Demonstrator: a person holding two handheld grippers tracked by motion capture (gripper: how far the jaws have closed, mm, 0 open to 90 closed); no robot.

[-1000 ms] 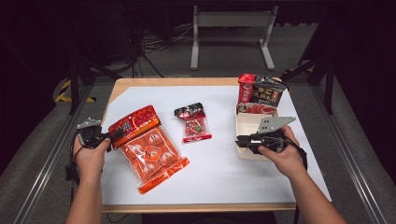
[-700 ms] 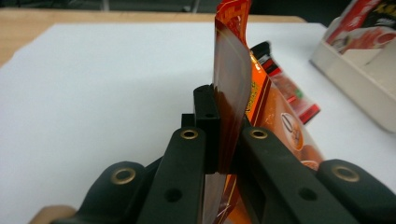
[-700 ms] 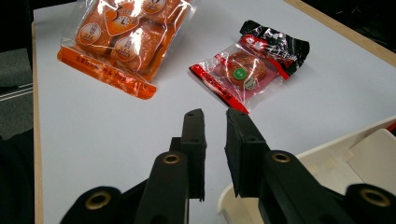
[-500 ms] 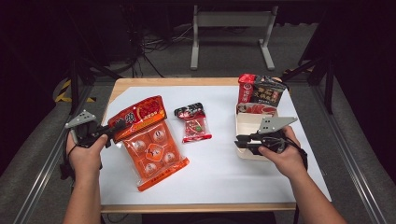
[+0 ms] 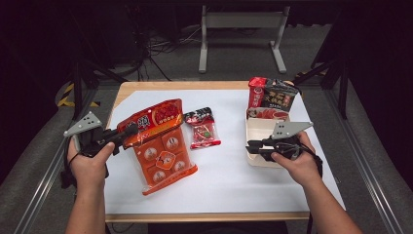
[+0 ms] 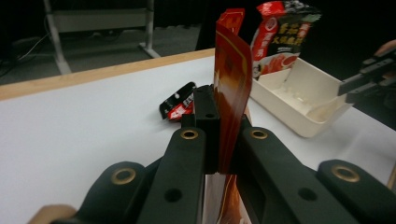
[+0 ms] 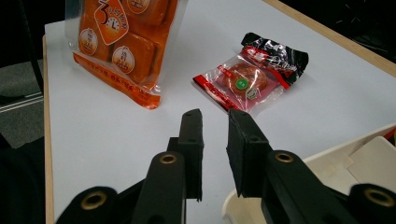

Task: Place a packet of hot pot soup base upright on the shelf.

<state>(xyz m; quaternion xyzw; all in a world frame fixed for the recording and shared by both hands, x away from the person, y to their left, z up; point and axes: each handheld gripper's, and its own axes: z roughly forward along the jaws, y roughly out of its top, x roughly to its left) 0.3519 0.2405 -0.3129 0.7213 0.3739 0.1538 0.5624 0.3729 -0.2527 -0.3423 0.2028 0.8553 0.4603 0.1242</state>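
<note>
A big orange snack pack (image 5: 163, 151) with several round cakes stands tilted on the white table. Its lower edge rests on the table and its top edge is raised. My left gripper (image 5: 129, 131) is shut on that top edge, and the left gripper view has the pack (image 6: 231, 70) edge-on between the jaws (image 6: 223, 116). The same pack (image 7: 121, 42) appears far off in the right gripper view. My right gripper (image 5: 252, 146) hovers at the left rim of a cream tray (image 5: 255, 129). It is open (image 7: 215, 121), with a gap and nothing between the pads.
A small red and black snack packet (image 5: 203, 129) lies flat mid-table between the two hands. A red and black bag (image 5: 270, 97) stands at the tray's far end. The wooden table edge (image 5: 195, 217) runs near the person. A metal frame (image 5: 241, 29) stands beyond the table.
My left hand has risen and drawn leftward with the orange pack's top edge, so the pack stands steeper. The right hand and tray have stayed put.
</note>
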